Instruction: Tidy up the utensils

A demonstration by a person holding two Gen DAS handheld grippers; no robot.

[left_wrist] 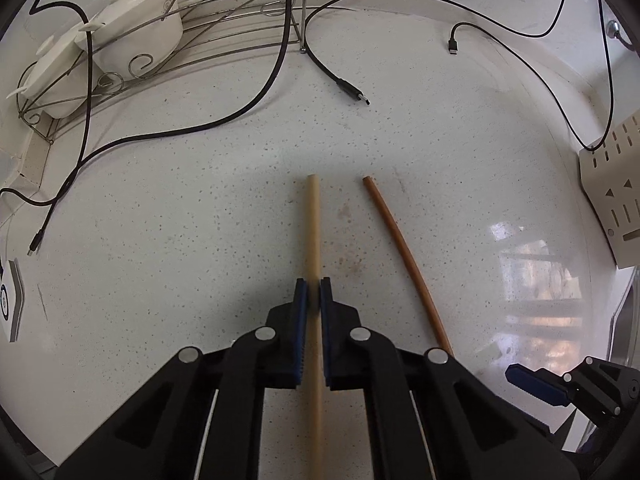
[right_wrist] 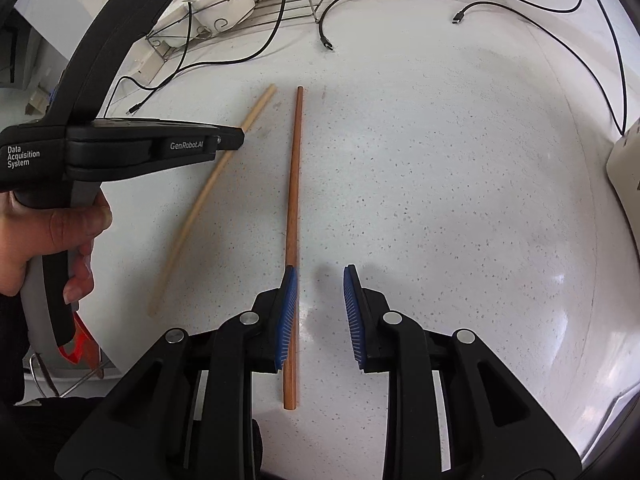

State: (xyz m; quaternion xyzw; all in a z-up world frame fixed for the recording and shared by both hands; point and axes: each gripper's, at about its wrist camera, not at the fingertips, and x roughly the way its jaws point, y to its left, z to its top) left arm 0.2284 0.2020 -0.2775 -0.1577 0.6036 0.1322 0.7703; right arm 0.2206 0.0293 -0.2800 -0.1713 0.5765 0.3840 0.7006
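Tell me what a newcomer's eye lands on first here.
Two chopsticks lying side by side mid-counter: the pale chopstick clamped in the left gripper, the reddish-brown chopstick beside the right gripper's open fingers. Behind them, black cables snake around a wire rack holding white bowls.

Two chopsticks lie side by side on the counter, a dish rack behind them.

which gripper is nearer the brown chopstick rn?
Right. The right gripper is open with the brown chopstick against its left pad; the left gripper is shut on the pale chopstick beside it.
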